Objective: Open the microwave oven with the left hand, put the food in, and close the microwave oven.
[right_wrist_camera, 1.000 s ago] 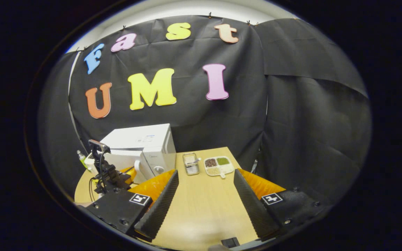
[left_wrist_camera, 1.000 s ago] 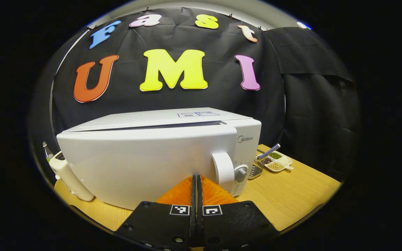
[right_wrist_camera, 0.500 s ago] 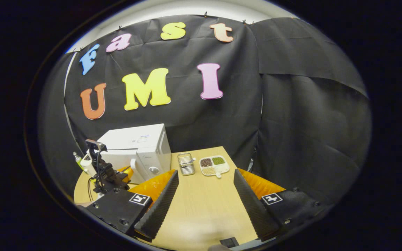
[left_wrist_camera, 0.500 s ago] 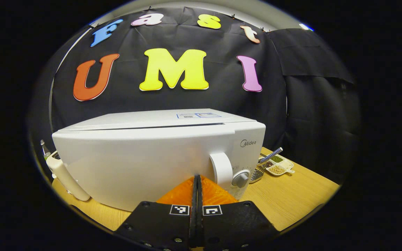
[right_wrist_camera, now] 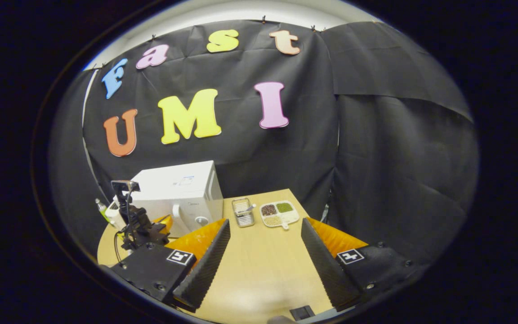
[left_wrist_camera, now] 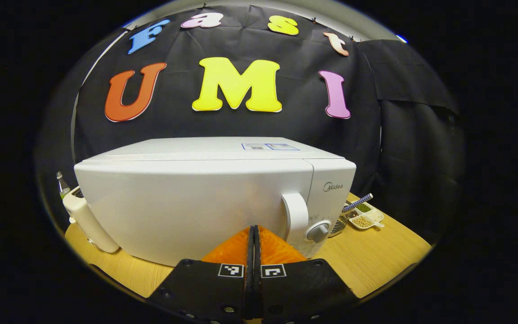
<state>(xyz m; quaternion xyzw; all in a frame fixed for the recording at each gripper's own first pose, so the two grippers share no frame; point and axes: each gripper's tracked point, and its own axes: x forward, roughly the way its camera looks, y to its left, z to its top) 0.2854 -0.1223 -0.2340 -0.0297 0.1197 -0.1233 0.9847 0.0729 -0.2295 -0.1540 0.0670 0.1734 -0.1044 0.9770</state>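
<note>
My left gripper: fingers pressing together, holding nothing, facing the microwave oven. My right gripper: fingers spreading wide, gripping nothing, over the bench.

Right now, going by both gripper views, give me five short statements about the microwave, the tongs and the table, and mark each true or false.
1. The microwave door is shut. True.
2. The left tongs are wide open. False: their fingers lie together with no gap, just in front of the door.
3. The right tongs are open and hold nothing. True: bare table shows between the fingers.
4. The divided tray of beans sits on top of the microwave. False: it rests on the table, to the microwave's right.
5. The left tongs clamp the door handle. False: the handle stands free, to their right.
</note>
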